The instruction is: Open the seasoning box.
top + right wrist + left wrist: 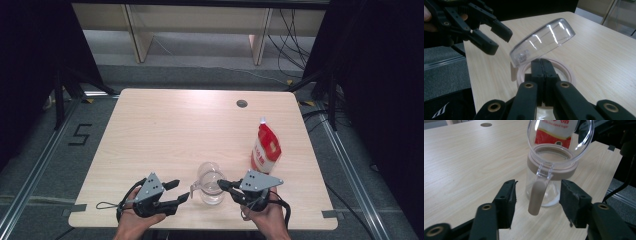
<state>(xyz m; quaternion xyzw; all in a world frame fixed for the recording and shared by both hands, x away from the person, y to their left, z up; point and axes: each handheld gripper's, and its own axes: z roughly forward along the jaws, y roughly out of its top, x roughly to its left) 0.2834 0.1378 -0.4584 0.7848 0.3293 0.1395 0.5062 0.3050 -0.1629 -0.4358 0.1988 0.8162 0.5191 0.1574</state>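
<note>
Right gripper [541, 72], jaws pinched on the clear jar's [210, 187] rim, steadies it for me; light, slippery plastic, lid [544, 40] flipped up, while left gripper [537, 200] stands wide astride the latch [536, 197].

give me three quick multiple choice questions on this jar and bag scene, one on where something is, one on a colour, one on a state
1. Where does the red and white plastic bag stand relative to the clear glass jar with a beige collar?
A. beyond it, toward the table's right edge
B. inside it
C. at the near left corner

2. What colour is the jar's lever handle?
A. blue
B. beige-brown
C. green

3. How is the jar's clear domed lid?
A. lying flat on the table
B. shut tight
C. swung up open on its hinge

Answers:
1. A, the high view shows the bag standing behind and right of the jar.
2. B, the left gripper view shows it matching the collar.
3. C, both gripper views show the lid tilted up above the open mouth.
</note>
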